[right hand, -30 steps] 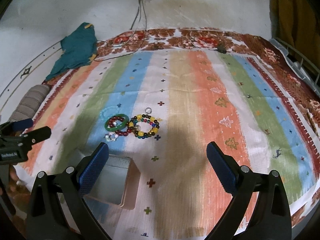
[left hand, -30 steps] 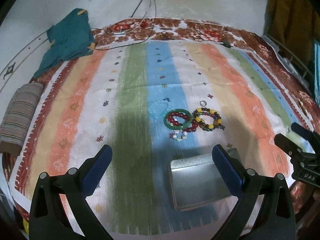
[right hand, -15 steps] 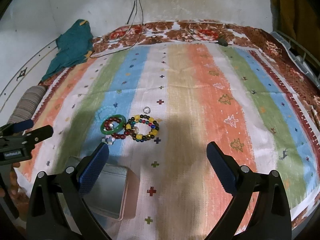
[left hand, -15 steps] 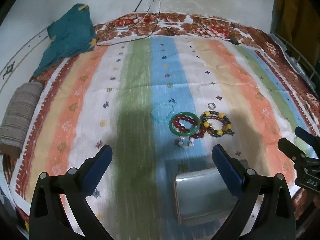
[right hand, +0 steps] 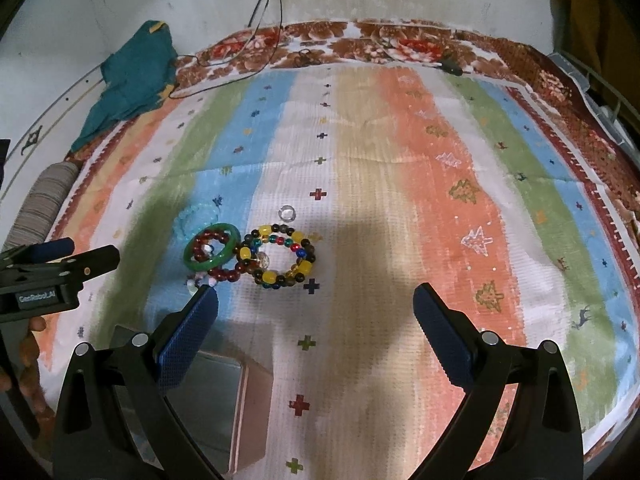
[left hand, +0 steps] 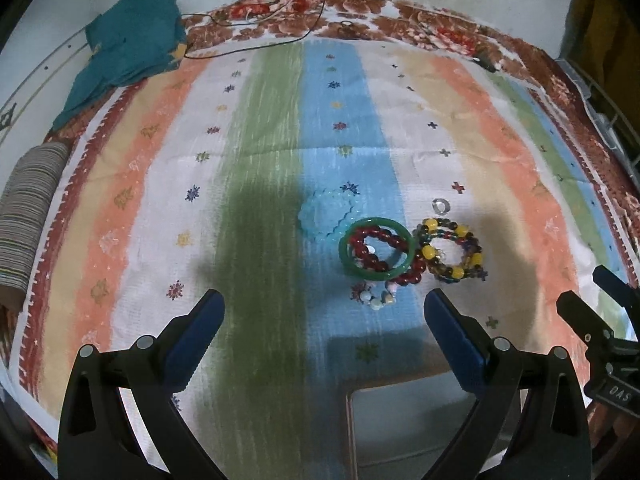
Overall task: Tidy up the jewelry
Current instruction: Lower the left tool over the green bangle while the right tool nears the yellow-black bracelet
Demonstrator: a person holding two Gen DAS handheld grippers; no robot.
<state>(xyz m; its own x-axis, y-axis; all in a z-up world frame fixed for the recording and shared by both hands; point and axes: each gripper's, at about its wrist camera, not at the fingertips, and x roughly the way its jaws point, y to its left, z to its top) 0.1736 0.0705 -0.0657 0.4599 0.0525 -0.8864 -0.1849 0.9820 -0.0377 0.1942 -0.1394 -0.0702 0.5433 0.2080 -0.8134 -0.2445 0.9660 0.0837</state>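
Observation:
A cluster of jewelry lies on the striped cloth: a green bangle point(left hand: 375, 249) point(right hand: 212, 252) around dark red beads point(left hand: 370, 250), a multicolour bead bracelet point(left hand: 450, 254) point(right hand: 278, 256), a pale blue bead bracelet point(left hand: 326, 216) point(right hand: 196, 216), a small white bead piece point(left hand: 376, 298) and a clear ring point(left hand: 441, 205) point(right hand: 287, 212). An open metal box point(left hand: 416, 428) point(right hand: 208, 400) sits just in front of it. My left gripper point(left hand: 320, 324) is open and empty, above the cloth near the box. My right gripper point(right hand: 316, 312) is open and empty, right of the box.
A teal cloth point(left hand: 128, 44) point(right hand: 132, 80) lies at the far left corner, with thin cables point(left hand: 280, 12) beside it. A striped rolled fabric point(left hand: 28, 216) lies at the left edge. A wire rack point(right hand: 600, 88) stands past the right edge.
Both grippers have moved forward and lower toward the jewelry, which now looks larger and nearer. The box has slid toward the bottom of both views. Both stay open.

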